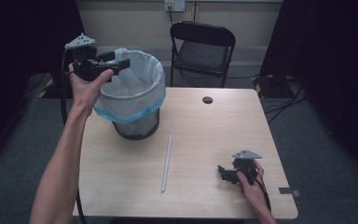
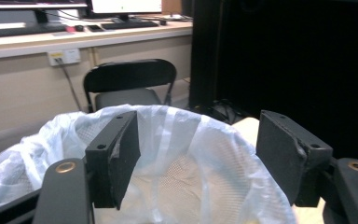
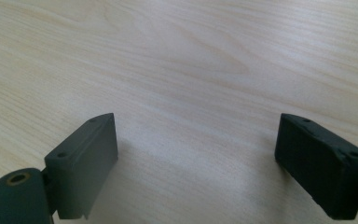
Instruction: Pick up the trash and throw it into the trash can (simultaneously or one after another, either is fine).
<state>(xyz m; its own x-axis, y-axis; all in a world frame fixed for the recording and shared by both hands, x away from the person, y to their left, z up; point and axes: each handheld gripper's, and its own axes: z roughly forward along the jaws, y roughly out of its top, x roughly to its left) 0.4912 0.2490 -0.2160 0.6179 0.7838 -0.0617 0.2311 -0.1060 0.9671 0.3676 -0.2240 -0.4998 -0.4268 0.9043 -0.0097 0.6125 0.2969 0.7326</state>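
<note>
A black mesh waste bin (image 1: 135, 123) lined with a white-and-blue plastic bag (image 1: 140, 88) stands at the table's back left. My left gripper (image 1: 121, 60) hovers over the bin's left rim, open, nothing between its jaws; in the left gripper view the bag's mouth (image 2: 191, 163) lies just beyond my left gripper (image 2: 198, 154). A long white stick (image 1: 167, 163) lies on the table's middle. My right gripper (image 1: 221, 173) rests low at the front right, open and empty; in the right gripper view my right gripper (image 3: 196, 158) points at bare wood (image 3: 191, 70).
The light wooden table (image 1: 205, 135) has a round cable hole (image 1: 207, 99) near its back edge. A black folding chair (image 1: 200, 51) stands behind the table. Cables lie on the floor at the right (image 1: 284, 95). A desk with keyboards (image 2: 32, 30) runs along the far wall.
</note>
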